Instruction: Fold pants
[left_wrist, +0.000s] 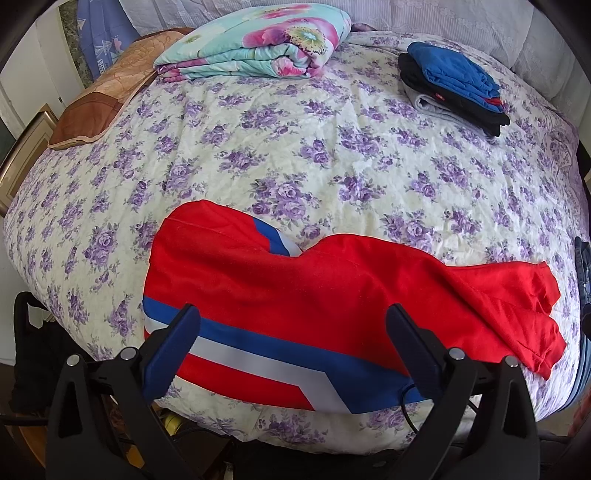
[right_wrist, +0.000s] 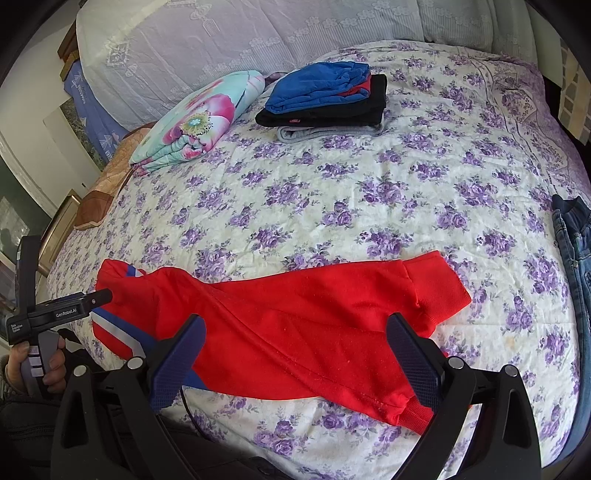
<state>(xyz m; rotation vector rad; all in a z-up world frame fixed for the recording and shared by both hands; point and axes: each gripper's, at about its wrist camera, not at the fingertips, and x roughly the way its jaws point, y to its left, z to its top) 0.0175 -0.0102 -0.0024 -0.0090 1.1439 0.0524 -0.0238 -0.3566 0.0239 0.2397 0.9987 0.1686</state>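
Red pants (left_wrist: 295, 288) with a blue and white stripe lie across the near edge of the flowered bed, waist to the left and leg cuffs to the right. In the right wrist view the same red pants (right_wrist: 295, 317) spread from the striped waist at left to the cuffs at right. My left gripper (left_wrist: 293, 319) hangs open over the striped waist part, nothing between its fingers. My right gripper (right_wrist: 295, 328) is open above the legs, just short of the cuffs. The left gripper's body (right_wrist: 55, 310) shows at the left edge, held by a hand (right_wrist: 44, 365).
A stack of folded clothes (right_wrist: 325, 99), blue on top of black and grey, sits at the far side of the bed (right_wrist: 332, 192). A folded floral blanket (right_wrist: 195, 122) lies to its left. Blue jeans (right_wrist: 576, 251) lie at the right edge. A brown pillow (left_wrist: 96, 107) rests at far left.
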